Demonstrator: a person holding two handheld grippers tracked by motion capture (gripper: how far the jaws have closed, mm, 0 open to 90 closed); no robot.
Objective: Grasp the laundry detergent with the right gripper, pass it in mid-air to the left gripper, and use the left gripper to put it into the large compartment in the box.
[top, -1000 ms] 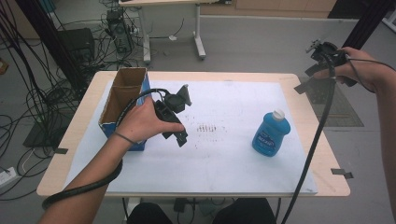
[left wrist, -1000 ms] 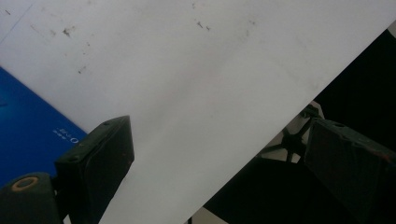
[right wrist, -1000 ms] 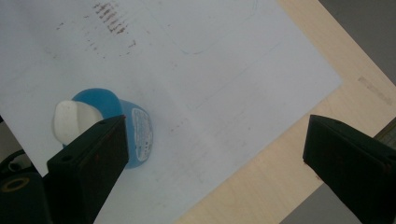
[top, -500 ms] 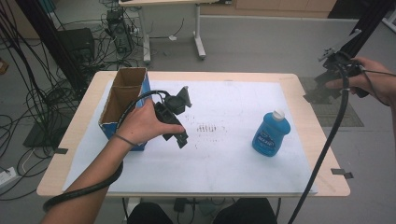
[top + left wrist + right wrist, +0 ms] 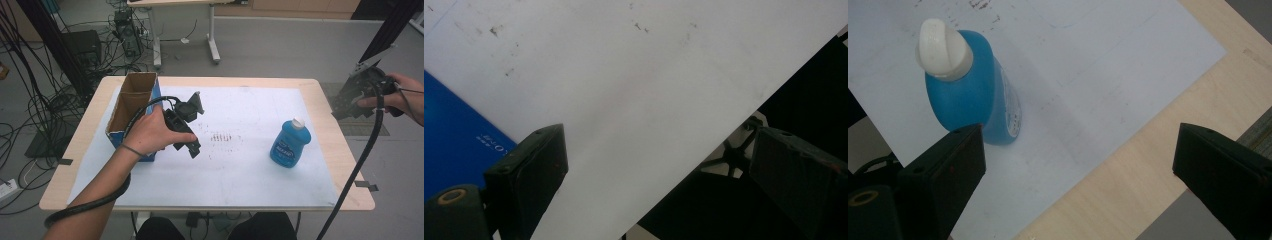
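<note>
Blue bottle (image 5: 289, 143) w/ white cap stands upright on the white paper sheet (image 5: 240, 170), right part of the table (image 5: 325, 100), roughly mid-depth. In the right gripper view the bottle (image 5: 975, 95) shows from above, cap toward the upper left, its base just above the tip of the left-hand jaw. It is not between the jaws; the gap btwn them frames bare paper and the wooden table edge (image 5: 1128, 190).

Right gripper (image 5: 350, 102) is held in the air off the table's right edge, beyond and to the right of the bottle, well apart from it. Jaws spread wide, gripping nothing. Cable trails down from it past the table's right front corner.

Left gripper (image 5: 192, 146) is over the paper at centre-left, just beside the cardboard box (image 5: 131, 107), far from the bottle. Hand (image 5: 150, 132) wraps the body. In the left gripper view the jaws are parted w/ nothing in them; below is white paper, w/ the blue side of the box (image 5: 454, 135) at left and the front paper edge running diagonally. Left-hand jaw sits close by the blue box wall; touching or not, can't tell.

Box is open-topped, brown inside, blue outside, at the table's left. Faint dark smudges (image 5: 222, 137) mark the paper btwn left gripper and bottle.
</note>
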